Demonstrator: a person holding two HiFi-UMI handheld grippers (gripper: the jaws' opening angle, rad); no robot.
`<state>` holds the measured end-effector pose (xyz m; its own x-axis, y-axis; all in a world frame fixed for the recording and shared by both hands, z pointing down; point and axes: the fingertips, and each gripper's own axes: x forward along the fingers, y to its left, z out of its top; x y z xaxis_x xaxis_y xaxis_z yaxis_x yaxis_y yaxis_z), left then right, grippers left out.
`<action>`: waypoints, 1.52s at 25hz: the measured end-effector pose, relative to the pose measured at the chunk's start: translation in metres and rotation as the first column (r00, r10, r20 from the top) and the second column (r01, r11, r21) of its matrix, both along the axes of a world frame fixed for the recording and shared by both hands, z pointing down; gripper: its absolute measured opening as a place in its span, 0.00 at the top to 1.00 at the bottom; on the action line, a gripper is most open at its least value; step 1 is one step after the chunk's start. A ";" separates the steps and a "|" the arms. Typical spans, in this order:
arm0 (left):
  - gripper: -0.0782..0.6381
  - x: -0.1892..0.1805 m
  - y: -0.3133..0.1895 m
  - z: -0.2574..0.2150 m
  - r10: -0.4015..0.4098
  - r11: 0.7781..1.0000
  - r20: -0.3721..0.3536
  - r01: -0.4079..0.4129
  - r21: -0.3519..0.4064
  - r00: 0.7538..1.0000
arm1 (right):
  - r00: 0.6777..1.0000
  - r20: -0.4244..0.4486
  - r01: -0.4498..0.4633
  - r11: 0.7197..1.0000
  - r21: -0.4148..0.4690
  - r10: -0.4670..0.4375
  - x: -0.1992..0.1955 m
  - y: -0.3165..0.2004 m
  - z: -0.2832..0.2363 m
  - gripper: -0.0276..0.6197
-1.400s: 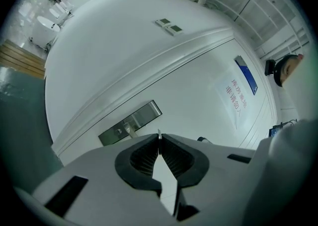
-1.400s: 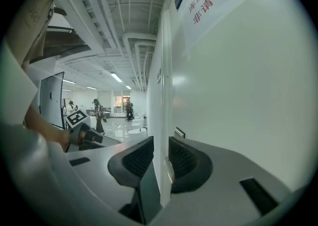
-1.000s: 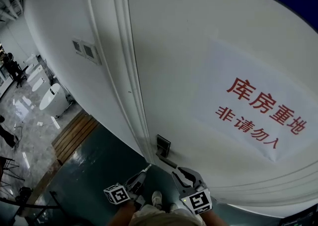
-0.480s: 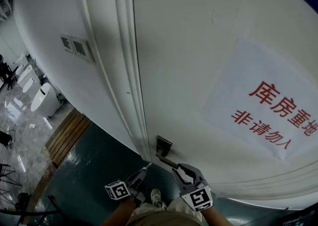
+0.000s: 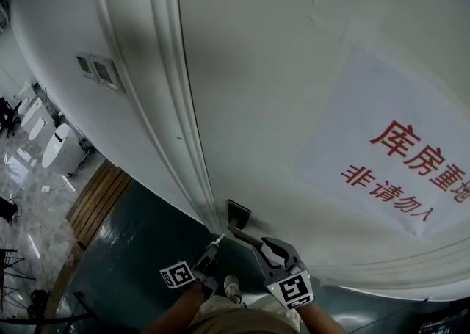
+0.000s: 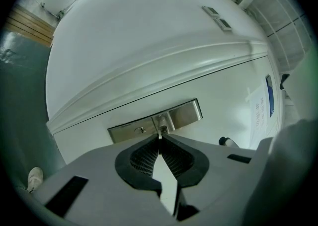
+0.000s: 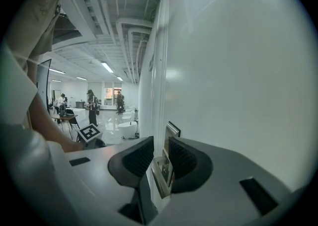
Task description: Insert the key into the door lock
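A white door [image 5: 294, 68] carries a metal lock plate [image 5: 239, 214] with a lever handle [image 5: 247, 236]. My left gripper [image 5: 214, 247] is shut on a thin silver key [image 5: 219, 238], whose tip points at the plate from just left of and below it. In the left gripper view the key [image 6: 160, 132] pokes out of the shut left gripper [image 6: 160, 138], close in front of the lock plate [image 6: 155, 122] and its small keyhole [image 6: 140, 130]. My right gripper [image 5: 270, 246] is shut on the lever's outer end; in its own view the handle [image 7: 163, 170] fills the gap of the right gripper [image 7: 160, 158].
A paper sign [image 5: 396, 156] with red print is taped to the door. Wall switches [image 5: 95, 70] sit left of the door frame [image 5: 176, 105]. White bathroom fixtures [image 5: 59, 149] and a wooden floor strip [image 5: 95, 200] lie far left. A shoe [image 5: 232, 288] shows below. People stand far off in the showroom [image 7: 92, 103].
My left gripper has sunk a little and brought the key closer to the lock plate. The right gripper has stayed on the handle. The head view has swung slightly.
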<state>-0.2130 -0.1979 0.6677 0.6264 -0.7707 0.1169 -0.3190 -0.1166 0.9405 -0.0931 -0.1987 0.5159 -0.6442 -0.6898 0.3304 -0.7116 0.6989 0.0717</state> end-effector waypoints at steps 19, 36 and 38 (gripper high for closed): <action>0.85 0.021 -0.019 0.033 -0.117 0.991 -0.034 0.114 -0.066 0.993 | 0.994 0.023 0.107 0.994 0.004 -0.107 0.014 0.007 0.005 0.81; 0.85 0.034 -0.027 0.042 -0.161 0.985 -0.098 0.153 -0.081 0.982 | 0.996 0.033 0.083 0.996 0.013 -0.084 0.035 0.005 0.009 0.81; 0.85 0.035 -0.026 0.042 -0.166 0.984 -0.103 0.157 -0.087 0.981 | 0.996 0.037 0.081 0.997 0.014 -0.082 0.034 0.005 0.010 0.81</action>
